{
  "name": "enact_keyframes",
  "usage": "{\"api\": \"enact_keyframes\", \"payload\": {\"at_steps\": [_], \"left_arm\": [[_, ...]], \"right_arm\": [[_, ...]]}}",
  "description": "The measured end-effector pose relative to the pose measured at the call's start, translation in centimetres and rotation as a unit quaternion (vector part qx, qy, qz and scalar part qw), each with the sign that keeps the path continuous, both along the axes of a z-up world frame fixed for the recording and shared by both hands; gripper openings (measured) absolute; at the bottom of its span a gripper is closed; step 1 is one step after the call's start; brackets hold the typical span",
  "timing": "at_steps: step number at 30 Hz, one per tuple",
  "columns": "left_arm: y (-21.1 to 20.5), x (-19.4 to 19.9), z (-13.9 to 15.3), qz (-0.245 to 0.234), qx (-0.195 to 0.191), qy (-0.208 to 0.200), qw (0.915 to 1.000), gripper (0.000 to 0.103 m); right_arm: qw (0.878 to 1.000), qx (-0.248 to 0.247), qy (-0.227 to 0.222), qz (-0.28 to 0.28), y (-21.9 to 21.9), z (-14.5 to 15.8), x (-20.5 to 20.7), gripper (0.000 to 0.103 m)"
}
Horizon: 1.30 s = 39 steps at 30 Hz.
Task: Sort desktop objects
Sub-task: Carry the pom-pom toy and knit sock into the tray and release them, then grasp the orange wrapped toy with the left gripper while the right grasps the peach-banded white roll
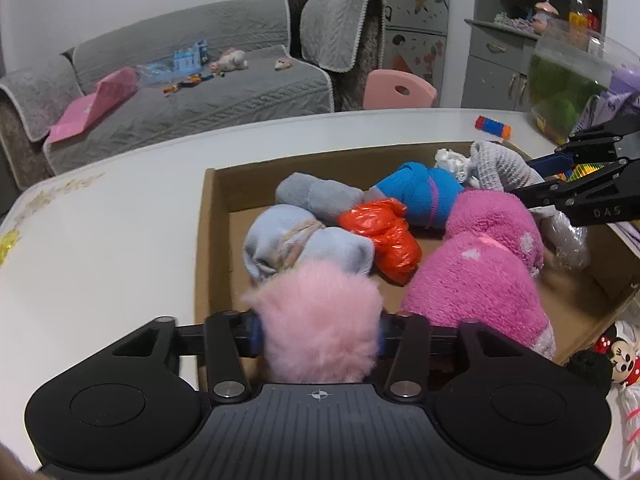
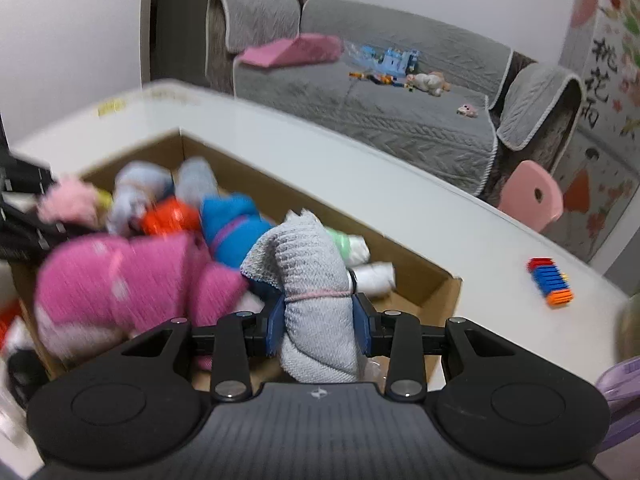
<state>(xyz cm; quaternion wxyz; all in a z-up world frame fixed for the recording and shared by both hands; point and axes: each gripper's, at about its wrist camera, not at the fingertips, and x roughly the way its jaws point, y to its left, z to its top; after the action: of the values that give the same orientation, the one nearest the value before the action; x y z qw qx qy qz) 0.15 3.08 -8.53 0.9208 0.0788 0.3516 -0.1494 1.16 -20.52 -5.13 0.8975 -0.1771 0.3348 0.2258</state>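
left gripper [image 1: 319, 334] is clamped on a fluffy pink pom-pom [image 1: 320, 320], right gripper [image 2: 319, 326] squeezing a rolled grey knit cloth [image 2: 310, 284], both over the cardboard box [image 1: 212, 240].

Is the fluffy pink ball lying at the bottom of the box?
No, the fluffy pink ball is squeezed between the left gripper fingers, above the near edge of the cardboard box.
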Motion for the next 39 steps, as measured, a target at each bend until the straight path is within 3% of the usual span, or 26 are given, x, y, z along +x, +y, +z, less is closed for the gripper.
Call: {"api": "enact_keyframes", "payload": {"at_steps": [4,5,6,8,13,18,24,33,37,39], "left_arm": [[0.1,0.0,0.3,0.005,-0.011,0.001,0.9999,0.069],[0.1,0.0,0.6,0.008,-0.009,-0.004,0.9999,0.079],[0.1,-0.3,1.0,0.011,-0.005,-0.014,0.9998,0.089],[0.2,-1.0,2.1,0.016,-0.003,-0.033,0.9993,0.091],[1.2,-3.1,5.1,0.030,-0.023,-0.063,0.9973,0.101],[1.8,-6.4,6.2,0.020,-0.036,-0.061,0.9973,0.103],[0.5,-9.7,3.9,-0.005,-0.004,-0.024,0.9997,0.102],[-1.9,-10.6,-0.2,-0.016,0.028,0.004,0.9995,0.102],[-0.5,-10.2,-0.7,0.006,-0.009,0.026,0.9996,0.103],[-0.2,-10.4,-0.8,0.010,0.010,0.022,0.9997,0.102]], "right_arm": [[1.000,0.007,-0.012,-0.002,-0.2,0.7,-0.7,0.035],[1.000,0.011,-0.017,-0.003,-0.4,1.0,-0.9,0.038],[1.000,0.015,-0.025,-0.005,-0.5,1.5,-1.0,0.048],[0.999,0.029,-0.038,-0.005,-0.9,2.4,-1.7,0.058],[0.996,0.062,-0.071,-0.004,-1.9,5.4,-4.3,0.062],[0.994,0.067,-0.089,0.011,-2.4,7.2,-8.8,0.064],[0.994,0.082,-0.066,0.013,-3.2,5.9,-13.9,0.066],[0.995,0.094,-0.008,-0.018,-4.1,1.4,-14.5,0.058],[0.995,0.096,0.006,-0.025,-4.5,0.1,-14.7,0.057],[0.995,0.098,0.012,-0.026,-4.6,-0.4,-14.9,0.056]]}}
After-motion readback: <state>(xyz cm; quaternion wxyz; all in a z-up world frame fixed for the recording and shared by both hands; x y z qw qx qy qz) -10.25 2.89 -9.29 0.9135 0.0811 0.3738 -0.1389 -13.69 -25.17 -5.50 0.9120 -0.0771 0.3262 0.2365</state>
